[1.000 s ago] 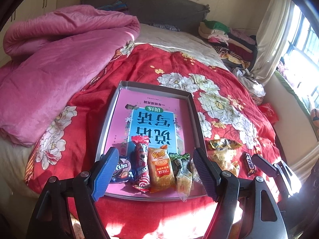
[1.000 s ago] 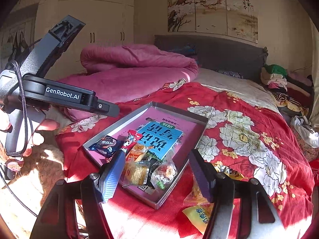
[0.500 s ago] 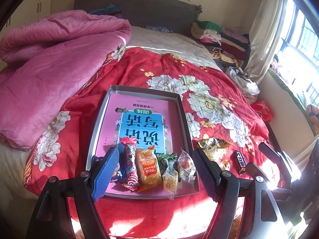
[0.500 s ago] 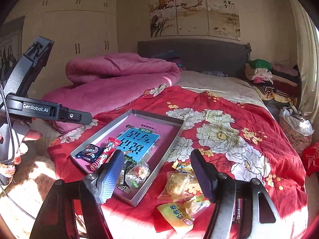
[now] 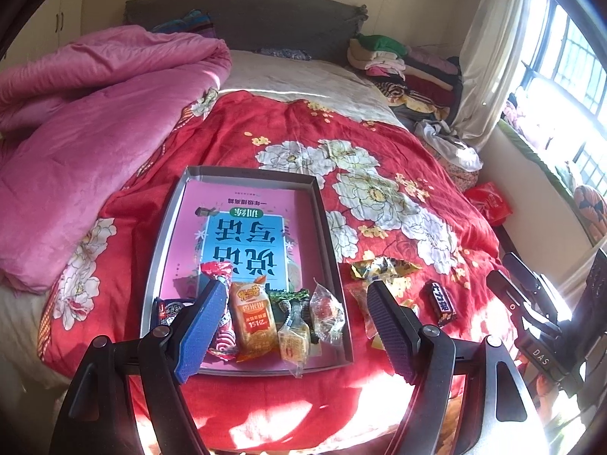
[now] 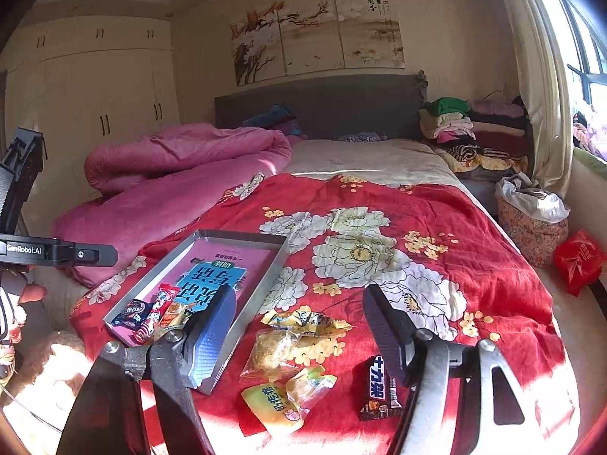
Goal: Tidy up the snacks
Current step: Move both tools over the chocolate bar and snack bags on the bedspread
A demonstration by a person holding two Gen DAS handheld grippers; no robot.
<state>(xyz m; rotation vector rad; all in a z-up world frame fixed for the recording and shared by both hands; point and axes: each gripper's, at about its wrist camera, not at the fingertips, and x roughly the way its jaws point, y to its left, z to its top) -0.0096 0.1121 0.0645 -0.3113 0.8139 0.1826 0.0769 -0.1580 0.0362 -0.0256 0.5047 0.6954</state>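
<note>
Left wrist view: left gripper (image 5: pixel 292 326) is spread wide and empty, hovering over the near end of the tray (image 5: pixel 172 223). A row of snacks already lies along the tray's near wall: the orange packet (image 5: pixel 253 320), a red-striped candy (image 5: pixel 224 337) and a clear-wrapped sweet (image 5: pixel 325 313) among them. The tray's far half holds only the book (image 5: pixel 246 242), so there is open room there. Just right of the tray, a chocolate bar (image 5: pixel 441 300) and a yellow wrapper (image 5: pixel 383 267) lie loose on the red quilt (image 5: pixel 379 144).

Right wrist view: right gripper (image 6: pixel 299 326) is also spread and empty, poised over the loose pile right of the tray (image 6: pixel 261 292): a clear cake bag (image 6: pixel 271 350), a yellow packet (image 6: pixel 273 405), a crumpled wrapper (image 6: pixel 303 320) and the chocolate bar (image 6: pixel 377 386).

Judgement: mid-task, with several snacks still outside the tray. Next move looks like a drop onto the cake bag, which sits between the fingers, then a lift over the tray's right wall. That raised rim is the snag risk; soft quilt gives under a press.
</note>
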